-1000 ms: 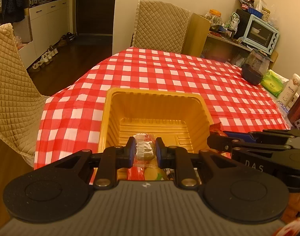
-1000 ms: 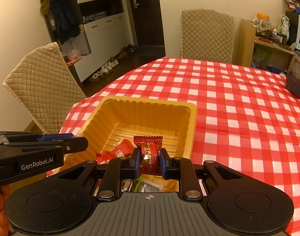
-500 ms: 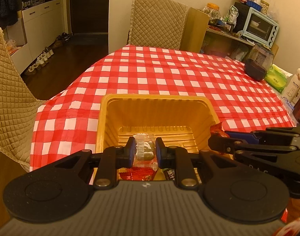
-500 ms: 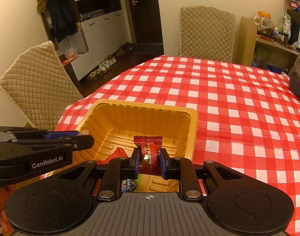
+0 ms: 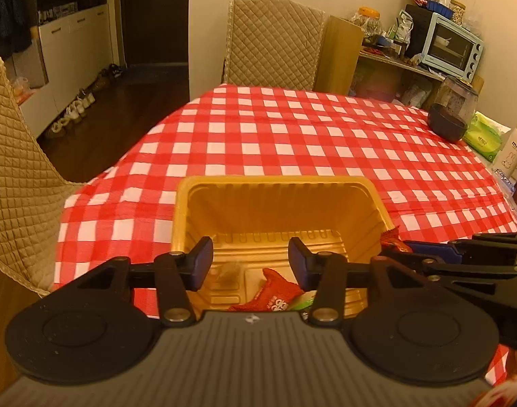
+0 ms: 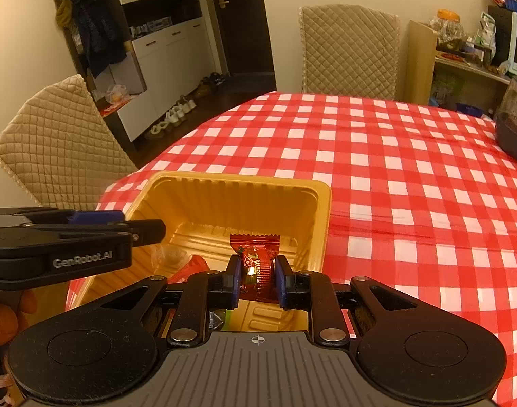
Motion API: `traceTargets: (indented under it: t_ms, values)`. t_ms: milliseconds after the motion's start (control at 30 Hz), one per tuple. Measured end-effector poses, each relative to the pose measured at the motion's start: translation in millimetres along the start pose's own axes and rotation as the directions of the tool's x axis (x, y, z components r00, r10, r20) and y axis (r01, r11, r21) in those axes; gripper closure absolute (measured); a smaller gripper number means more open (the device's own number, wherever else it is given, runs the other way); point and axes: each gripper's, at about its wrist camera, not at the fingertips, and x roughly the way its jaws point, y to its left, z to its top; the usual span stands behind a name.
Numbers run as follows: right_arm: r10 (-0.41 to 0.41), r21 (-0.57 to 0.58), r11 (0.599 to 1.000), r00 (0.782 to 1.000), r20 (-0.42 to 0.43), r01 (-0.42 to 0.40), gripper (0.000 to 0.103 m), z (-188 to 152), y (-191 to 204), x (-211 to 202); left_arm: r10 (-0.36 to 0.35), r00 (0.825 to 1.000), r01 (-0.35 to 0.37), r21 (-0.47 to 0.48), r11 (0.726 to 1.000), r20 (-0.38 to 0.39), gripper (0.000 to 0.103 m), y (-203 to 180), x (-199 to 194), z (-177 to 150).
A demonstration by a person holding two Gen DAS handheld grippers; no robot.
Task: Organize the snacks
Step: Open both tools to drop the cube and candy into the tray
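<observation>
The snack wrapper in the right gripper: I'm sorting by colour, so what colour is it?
Red, shiny, with a small printed pattern: the snack wrapper shows best in the right wrist view.

A lived-in home, dining corner beside the entry hall. Desk (image 5: 292,135) under a red-and-white checked cloth, flanked by chairs in quilted beige covers (image 5: 272,40). Dark front door (image 6: 238,17) with a lever handle at the back, pairs of shoes (image 6: 177,115) lined along the floor below white cabinets (image 6: 163,54), coats hanging (image 6: 92,30) at the side. Against the right wall a wooden shelf (image 5: 394,64) crowded with snack bags and jars, plus a pale blue toaster oven (image 5: 451,45). Pack of wipes (image 5: 482,135) and a white bottle (image 5: 514,152) at the cloth's edge. Warm yellow indoor lighting throughout.
</observation>
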Motion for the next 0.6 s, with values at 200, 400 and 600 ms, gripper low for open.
traceTargets:
  t_ms: [200,400,600]
  values:
    - [0.008,0.016,1.000,1.000,0.004,-0.008,0.082,1.7,-1.0,-1.1,0.025,1.000,-0.025,0.003,1.000,0.006,0.040,6.7,-11.3,-5.4]
    - [0.015,0.020,1.000,1.000,0.016,-0.015,0.082,7.4,2.7,-3.1,0.062,0.998,-0.062,0.004,0.998,0.002,0.031,13.5,-17.1,-11.9]
    - [0.016,0.020,1.000,1.000,0.026,-0.017,0.082,12.2,5.1,-2.5,0.058,0.998,-0.058,-0.003,0.998,0.000,0.029,17.0,-20.2,-14.8]
